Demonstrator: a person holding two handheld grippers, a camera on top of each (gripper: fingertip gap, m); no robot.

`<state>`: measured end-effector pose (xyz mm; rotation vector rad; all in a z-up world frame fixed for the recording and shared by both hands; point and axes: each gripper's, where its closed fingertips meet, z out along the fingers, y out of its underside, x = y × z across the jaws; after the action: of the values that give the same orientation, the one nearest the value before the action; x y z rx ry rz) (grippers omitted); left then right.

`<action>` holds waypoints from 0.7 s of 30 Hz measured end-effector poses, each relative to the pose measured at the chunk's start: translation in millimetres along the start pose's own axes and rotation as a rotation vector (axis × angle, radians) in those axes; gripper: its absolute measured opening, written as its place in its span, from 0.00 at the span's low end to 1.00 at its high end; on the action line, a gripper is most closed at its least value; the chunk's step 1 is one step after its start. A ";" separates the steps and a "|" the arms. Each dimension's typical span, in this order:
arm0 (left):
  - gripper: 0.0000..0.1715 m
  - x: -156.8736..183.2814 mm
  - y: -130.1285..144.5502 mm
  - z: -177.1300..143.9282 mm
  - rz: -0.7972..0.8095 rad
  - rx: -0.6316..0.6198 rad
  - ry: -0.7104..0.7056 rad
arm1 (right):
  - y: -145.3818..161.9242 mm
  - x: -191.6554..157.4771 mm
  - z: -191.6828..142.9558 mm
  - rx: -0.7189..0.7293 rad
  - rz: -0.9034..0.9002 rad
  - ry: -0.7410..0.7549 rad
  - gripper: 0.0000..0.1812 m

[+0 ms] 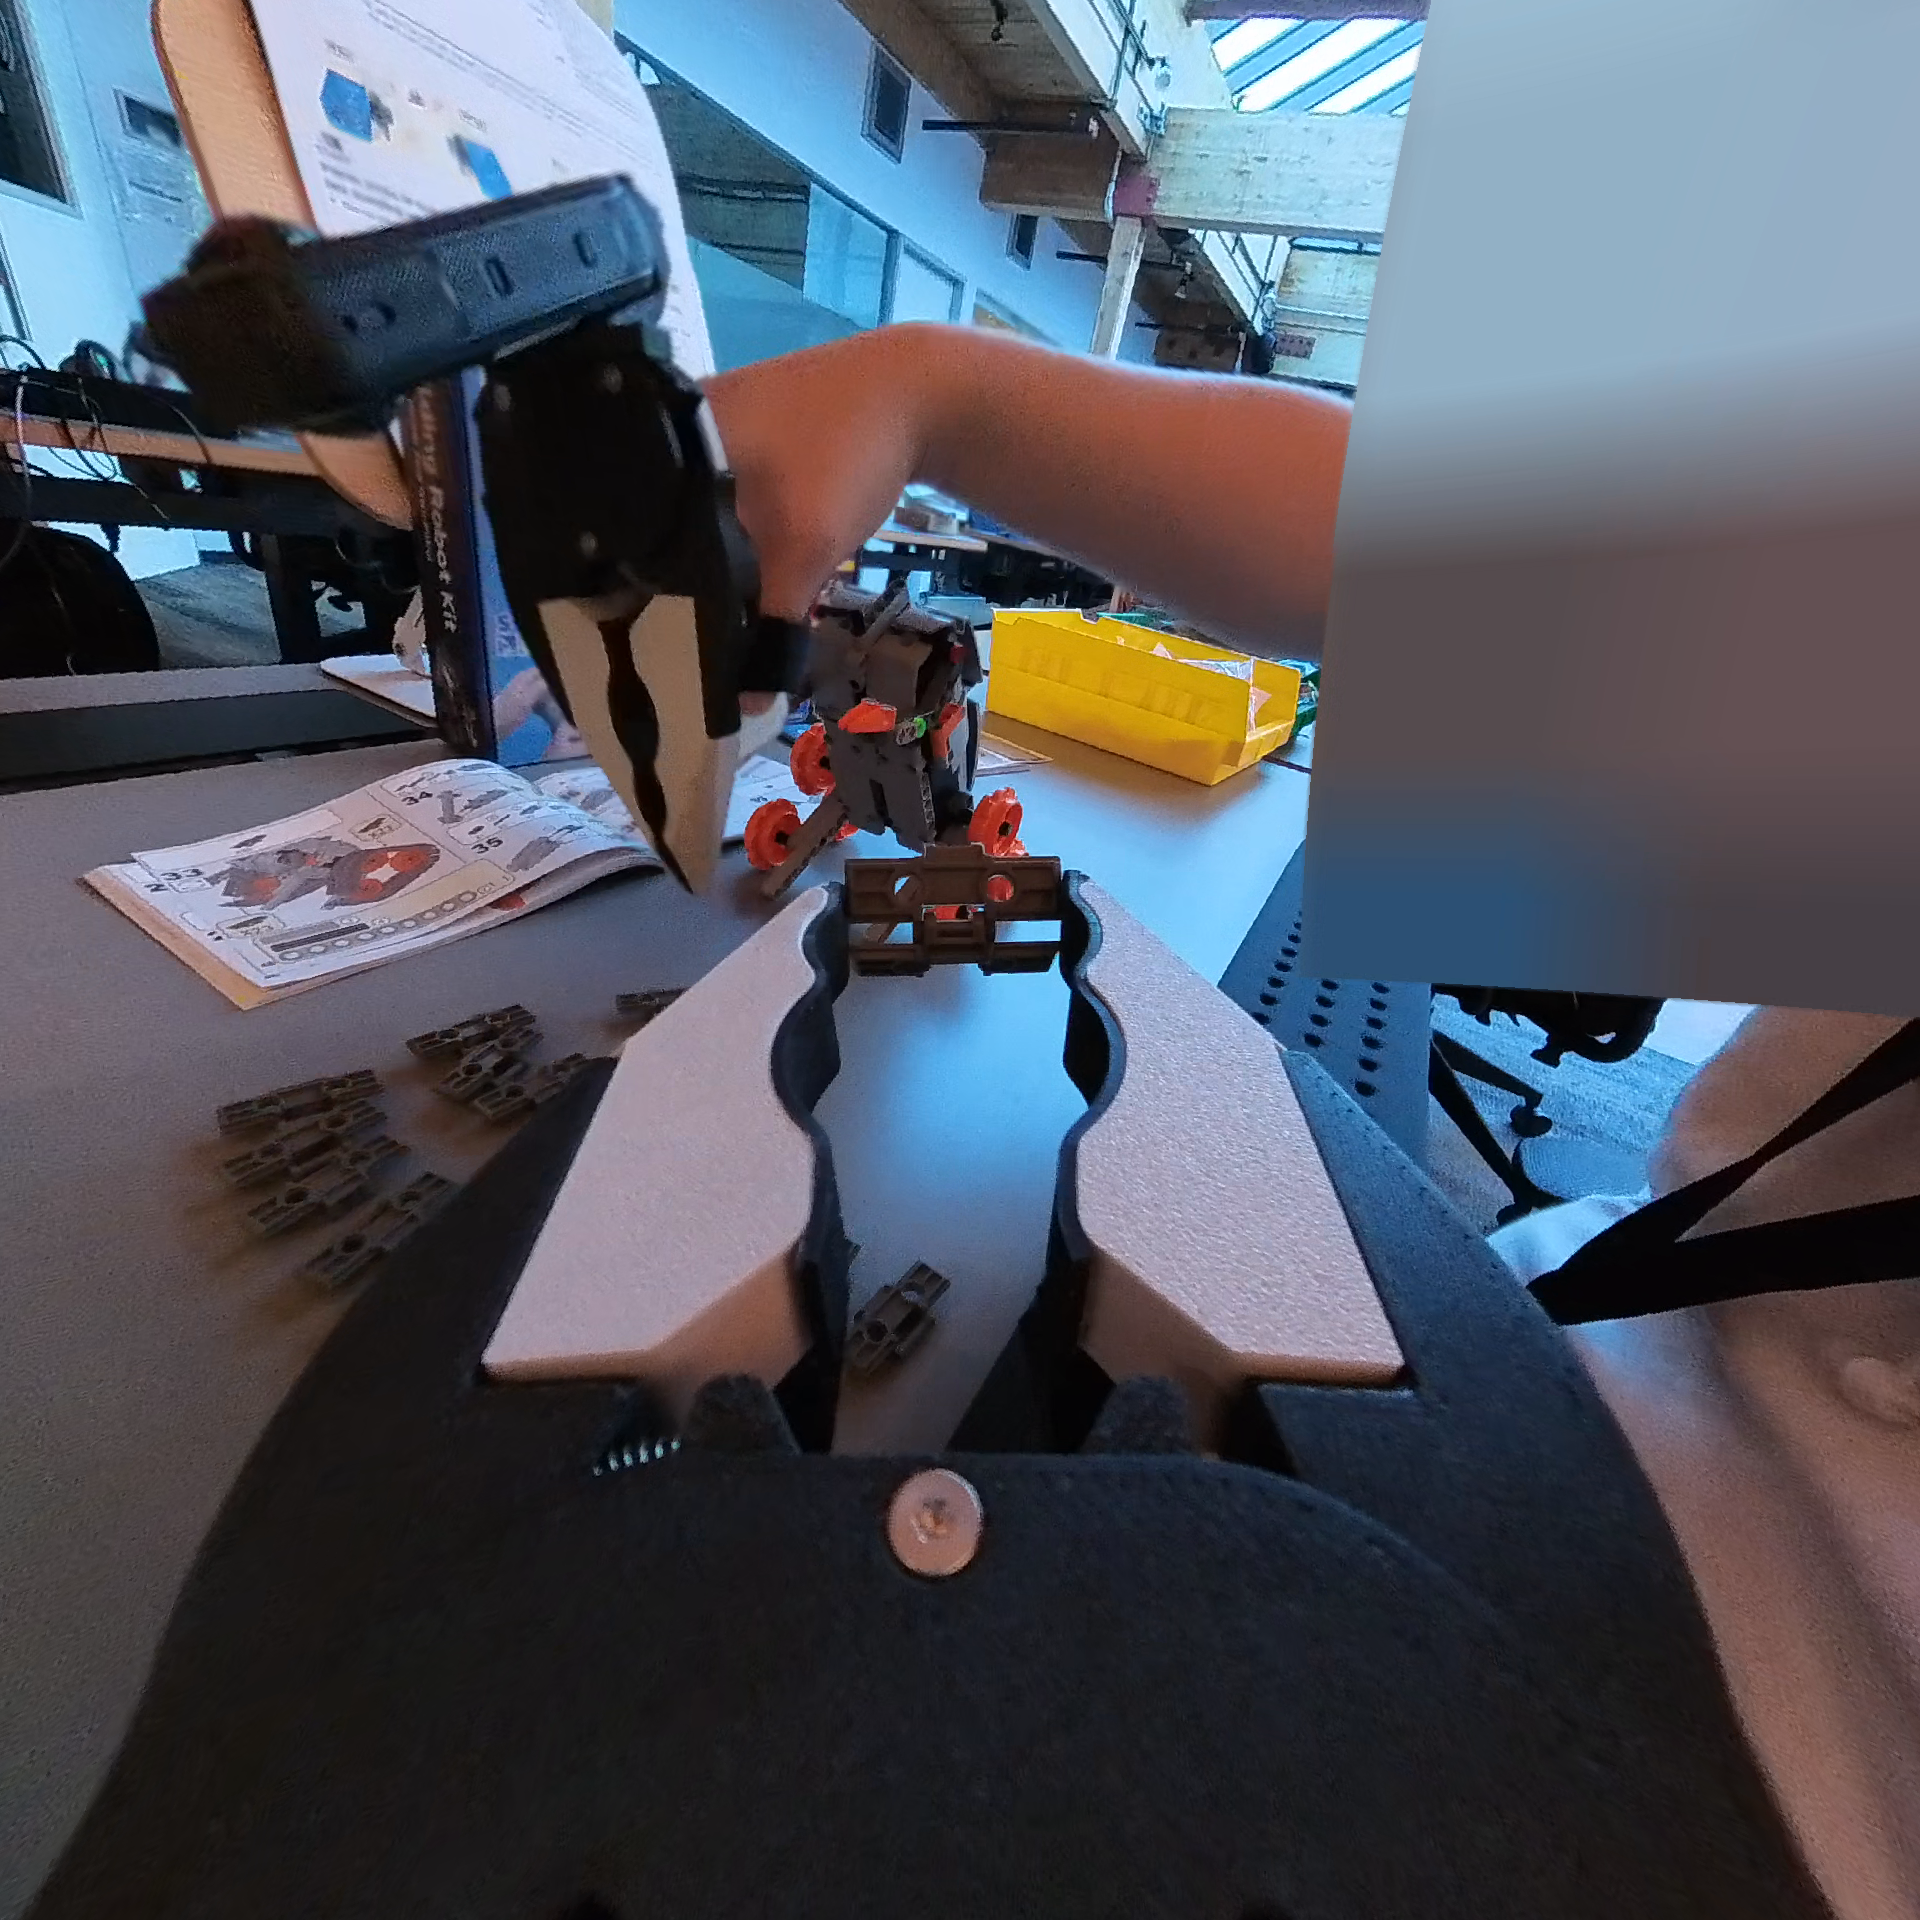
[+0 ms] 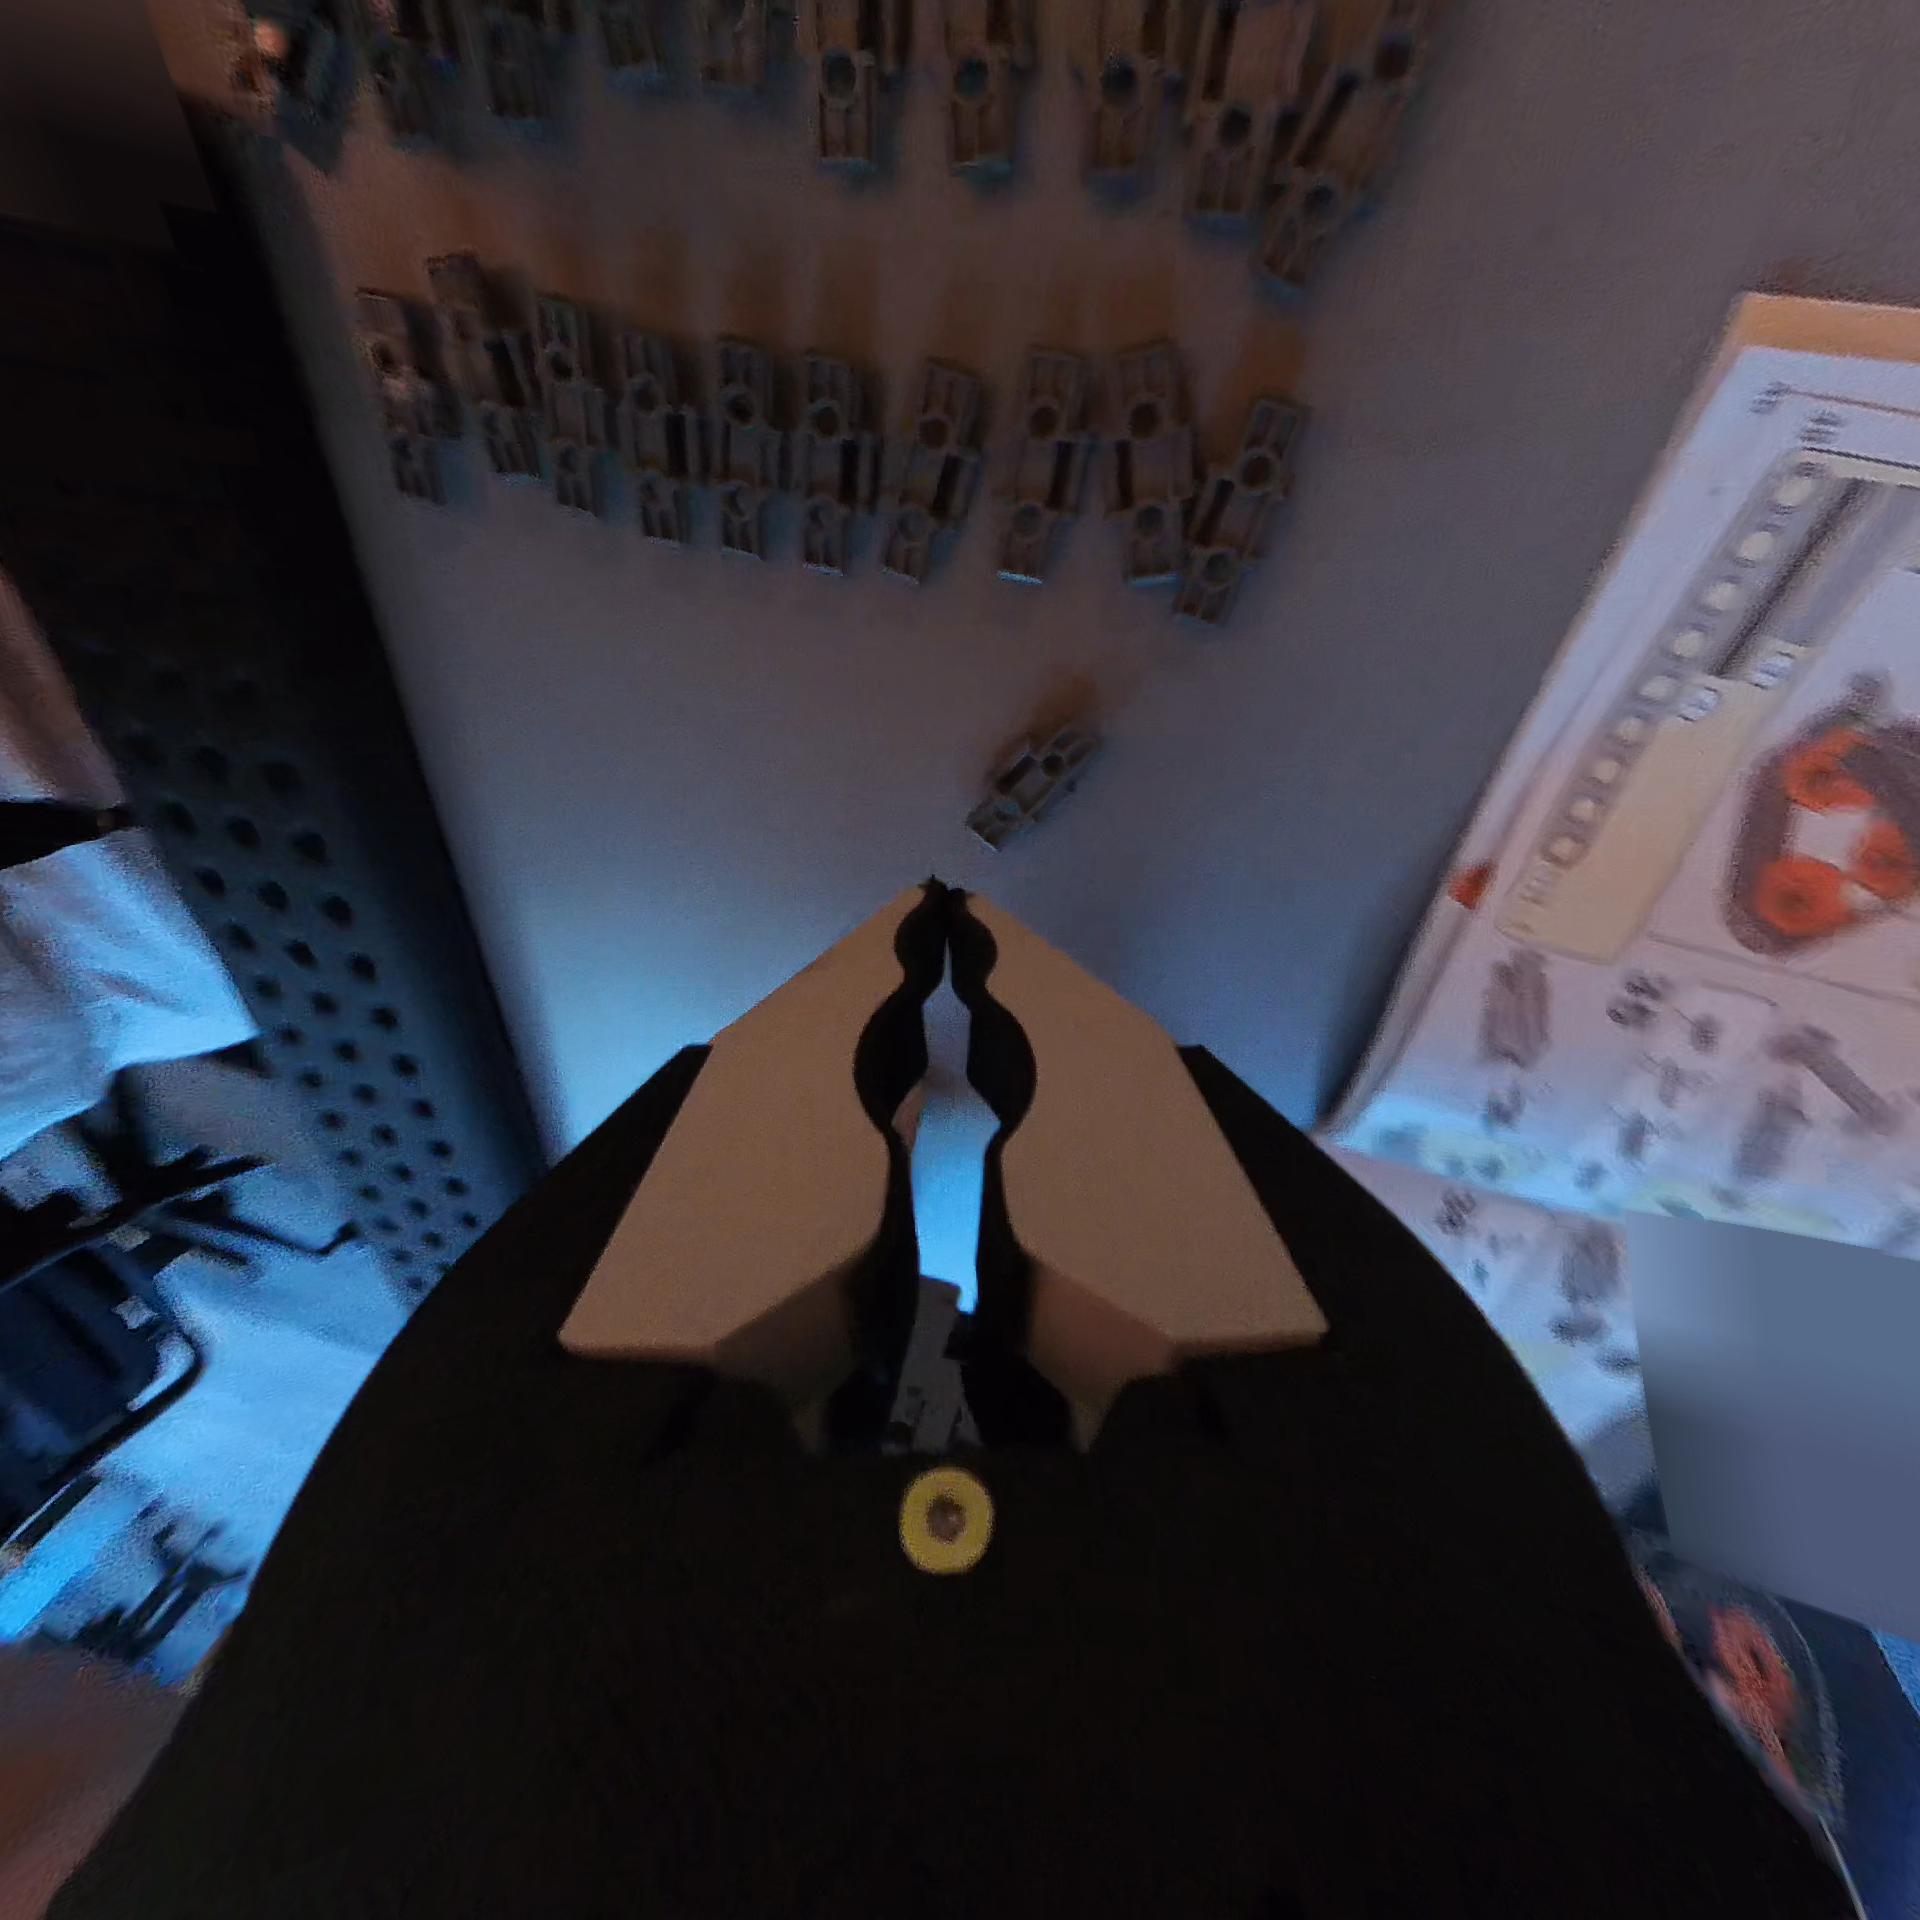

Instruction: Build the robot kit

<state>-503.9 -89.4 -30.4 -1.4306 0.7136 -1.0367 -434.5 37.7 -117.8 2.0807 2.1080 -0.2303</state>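
My left gripper (image 1: 953, 920) is shut on a grey link piece (image 1: 951, 914), held by its ends between the fingertips just above the grey table (image 1: 125, 1403). Just beyond it stands a grey and orange wheeled model (image 1: 894, 748). My right gripper (image 2: 940, 888) is shut and empty, its tips pointing down over the table near a single grey link (image 2: 1034, 779). It also shows in the left wrist view (image 1: 686, 873), held by a hand, to the left of the model. Rows of grey links (image 2: 831, 457) lie ahead of it, blurred.
An open instruction booklet (image 1: 364, 873) lies left of the model; it also shows in the right wrist view (image 2: 1662, 831). Loose grey links (image 1: 312, 1143) lie near left, and one (image 1: 894, 1320) between my left fingers. A yellow bin (image 1: 1132, 686) and a dark box (image 1: 457, 582) stand behind. A perforated chair (image 2: 260, 883) is past the table edge. My hands' fingertips stand some 15 cm from each other.
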 end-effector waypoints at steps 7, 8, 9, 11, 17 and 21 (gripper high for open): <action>0.23 13.2 0.0 8.5 0.031 -0.026 0.015 | -6.8 18.2 23.4 -0.062 0.277 -0.101 0.10; 0.23 16.4 -0.5 8.2 0.041 -0.029 0.016 | -7.4 22.5 25.4 -0.056 0.262 -0.091 0.09; 0.23 18.9 -0.2 7.6 0.052 -0.035 0.014 | -9.5 23.7 26.3 -0.039 0.255 -0.099 0.09; 0.23 20.5 1.5 6.4 0.070 -0.051 0.002 | -11.5 21.6 28.8 -0.025 0.273 -0.143 0.09; 0.23 20.9 -4.9 5.0 0.084 -0.039 0.004 | 0.3 22.1 44.8 -0.100 0.302 -0.180 0.11; 0.23 20.3 -5.1 4.5 0.095 -0.042 0.001 | 0.3 18.2 47.0 -0.097 0.306 -0.224 0.05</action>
<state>-492.0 -104.7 -21.3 -1.4180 0.8004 -0.9540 -433.8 44.7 -167.7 2.1692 1.6188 -0.2959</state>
